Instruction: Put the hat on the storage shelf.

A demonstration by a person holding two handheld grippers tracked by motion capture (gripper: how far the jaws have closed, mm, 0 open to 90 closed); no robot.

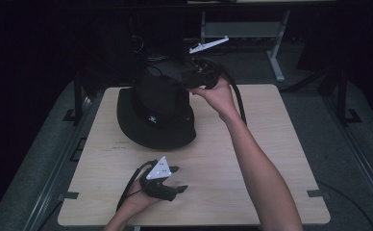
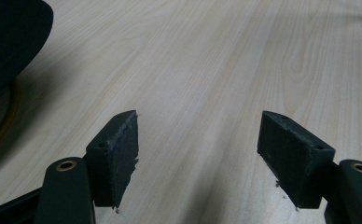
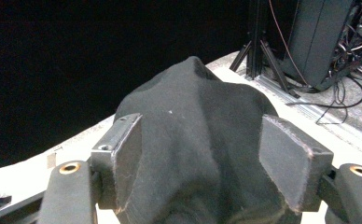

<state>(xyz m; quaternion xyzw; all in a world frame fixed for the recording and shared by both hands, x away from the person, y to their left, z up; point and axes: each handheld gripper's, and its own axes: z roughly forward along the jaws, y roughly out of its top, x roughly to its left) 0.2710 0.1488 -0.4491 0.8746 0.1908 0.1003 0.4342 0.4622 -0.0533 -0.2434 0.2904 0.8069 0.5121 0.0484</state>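
A black brimmed hat (image 1: 158, 115) sits on the pale wooden table (image 1: 261, 159), toward its far left. My right gripper (image 1: 188, 79) is at the top of the hat's crown; in the right gripper view the crown (image 3: 198, 107) bulges up between its pads (image 3: 128, 158), and the jaws of the right gripper (image 3: 200, 140) stand wide apart around it, open. My left gripper (image 1: 179, 179) rests low near the table's front edge, open, with bare wood between its pads (image 2: 118, 154). The hat's brim (image 2: 6, 42) shows at that view's upper left.
Behind the table stands a desk frame with grey legs (image 1: 276, 53). A black equipment rack (image 3: 319, 37), a stand's legs (image 3: 258, 46) and loose cables (image 3: 342, 98) lie beyond the table's far edge. Dark rails (image 1: 74, 101) flank the table on grey floor.
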